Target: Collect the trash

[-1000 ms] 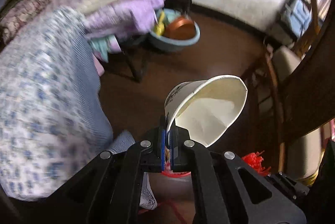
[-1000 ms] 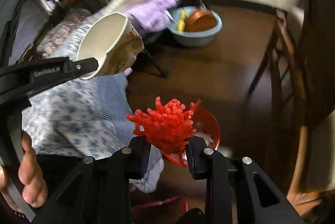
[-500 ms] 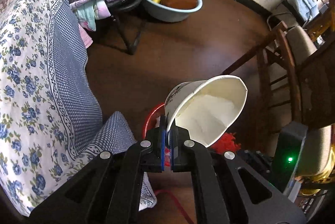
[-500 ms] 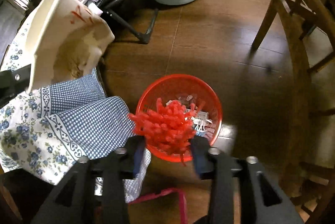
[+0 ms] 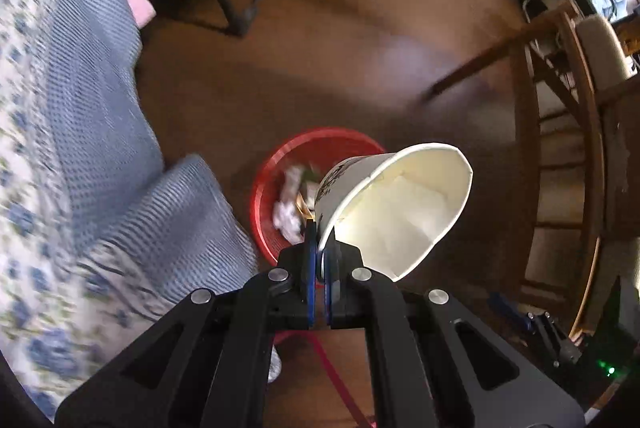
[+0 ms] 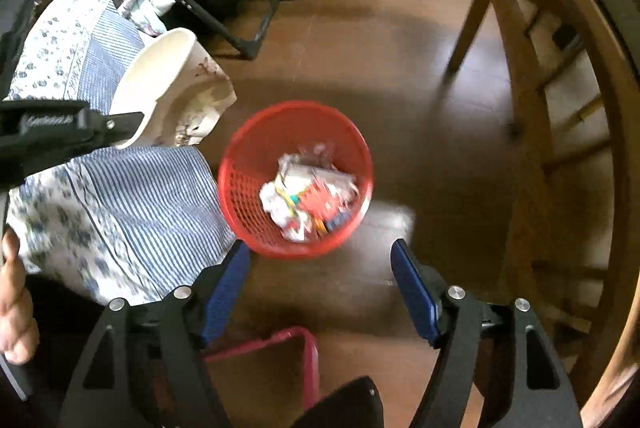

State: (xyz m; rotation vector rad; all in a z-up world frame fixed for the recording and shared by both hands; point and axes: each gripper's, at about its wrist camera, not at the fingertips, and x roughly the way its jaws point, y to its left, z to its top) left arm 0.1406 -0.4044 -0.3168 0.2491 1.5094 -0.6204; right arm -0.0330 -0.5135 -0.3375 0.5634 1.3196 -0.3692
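While the right claw (image 6: pixel 320 288) hangs above the floor with its blue pads spreading apart and nothing between them, the round red plastic mesh wastebasket (image 6: pixel 296 177) sits just ahead of its tips, holding crumpled white paper, wrappers and a bit of red among them. That side of the job looks finished: the claw is empty and the trash lies in the basket.

The step in hand now belongs to the left claw (image 5: pixel 319 264). Its pads are pinched tight on the rim of a white paper cup with a printed side (image 5: pixel 394 207), which juts forward and to the right of the tips, mouth tilted toward the camera. In the left wrist view, the red basket (image 5: pixel 276 167) lies directly beyond the tips, partly hidden behind the cup. From the right wrist view, the cup (image 6: pixel 172 87) hangs off to the left of the basket, over the edge of the blue-and-white patterned bedcloth (image 6: pixel 132 195).

As I judge it, the next move calls for carrying the cup sideways until it is over the basket's mouth, then releasing the rim. Let go too soon and the cup may strike the basket's edge or land on the cloth.
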